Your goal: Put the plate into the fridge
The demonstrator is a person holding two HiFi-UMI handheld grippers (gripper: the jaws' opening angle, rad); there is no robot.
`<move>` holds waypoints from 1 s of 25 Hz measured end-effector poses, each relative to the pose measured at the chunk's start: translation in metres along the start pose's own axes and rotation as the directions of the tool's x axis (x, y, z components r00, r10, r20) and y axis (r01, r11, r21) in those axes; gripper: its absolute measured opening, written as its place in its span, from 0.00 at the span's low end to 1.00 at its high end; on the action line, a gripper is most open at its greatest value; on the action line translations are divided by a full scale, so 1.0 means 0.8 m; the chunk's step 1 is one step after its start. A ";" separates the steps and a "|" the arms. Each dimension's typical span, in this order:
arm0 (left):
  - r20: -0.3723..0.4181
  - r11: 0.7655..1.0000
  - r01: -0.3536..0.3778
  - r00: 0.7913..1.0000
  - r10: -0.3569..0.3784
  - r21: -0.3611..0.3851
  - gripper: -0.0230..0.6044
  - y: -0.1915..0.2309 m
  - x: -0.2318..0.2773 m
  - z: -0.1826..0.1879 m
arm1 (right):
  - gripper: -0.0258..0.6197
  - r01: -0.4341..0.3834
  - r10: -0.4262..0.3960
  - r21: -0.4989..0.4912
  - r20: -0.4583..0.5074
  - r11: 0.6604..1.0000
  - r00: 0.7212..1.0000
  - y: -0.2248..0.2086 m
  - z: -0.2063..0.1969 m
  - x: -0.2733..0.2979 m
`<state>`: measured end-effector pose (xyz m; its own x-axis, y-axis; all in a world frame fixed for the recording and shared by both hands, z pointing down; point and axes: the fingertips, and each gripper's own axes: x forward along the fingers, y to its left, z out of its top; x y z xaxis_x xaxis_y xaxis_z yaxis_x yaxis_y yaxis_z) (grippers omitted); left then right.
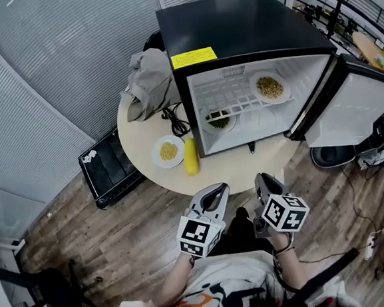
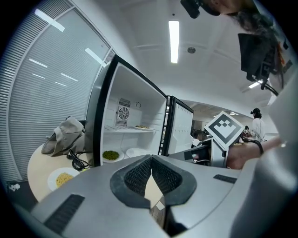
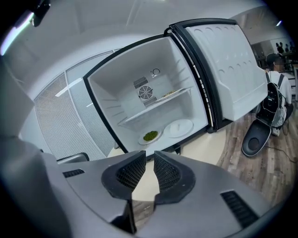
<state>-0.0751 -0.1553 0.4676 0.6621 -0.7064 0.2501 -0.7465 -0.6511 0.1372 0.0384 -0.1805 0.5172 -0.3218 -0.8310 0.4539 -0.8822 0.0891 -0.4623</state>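
The black mini fridge (image 1: 234,29) stands open on the round table (image 1: 233,169). A white plate of yellow food (image 1: 168,151) lies on the table left of the fridge, also visible in the left gripper view as the plate (image 2: 62,177). Inside, a plate of yellow food (image 1: 270,87) sits on the shelf and a plate of green food (image 1: 218,119) lies on the fridge floor beside an empty white plate (image 3: 180,127). My left gripper (image 1: 216,189) is shut and empty, short of the table edge. My right gripper (image 1: 261,177) hangs beside it, its jaws a narrow gap apart with nothing between them.
A yellow corn cob (image 1: 191,156) lies next to the table plate. A grey cloth bag (image 1: 147,80) and a black cable (image 1: 174,121) sit at the table's left. The fridge door (image 1: 355,108) swings out to the right. A black case (image 1: 110,167) lies on the floor.
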 end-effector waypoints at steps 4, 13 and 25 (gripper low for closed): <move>0.006 1.000 -0.008 1.000 0.008 -0.012 0.06 0.000 -0.023 -0.008 | 0.13 -0.009 0.009 0.025 -0.009 1.000 1.000 0.015 -0.024 -0.018; 0.004 0.999 0.015 1.000 -0.015 -0.044 0.06 -0.021 -0.045 -0.025 | 0.11 0.008 -0.007 0.033 -0.033 0.999 0.999 0.024 -0.048 -0.055; -0.006 0.996 -0.018 1.000 0.018 -0.091 0.06 -0.039 -0.048 -0.035 | 0.09 0.035 -0.031 0.063 -0.064 0.997 0.997 -0.001 -0.076 -0.099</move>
<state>-0.0787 -0.1002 0.4802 0.6482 -0.7163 0.2583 -0.7615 -0.6101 0.2190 0.0437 -0.0815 0.5278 -0.3151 -0.7967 0.5158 -0.8696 0.0248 -0.4930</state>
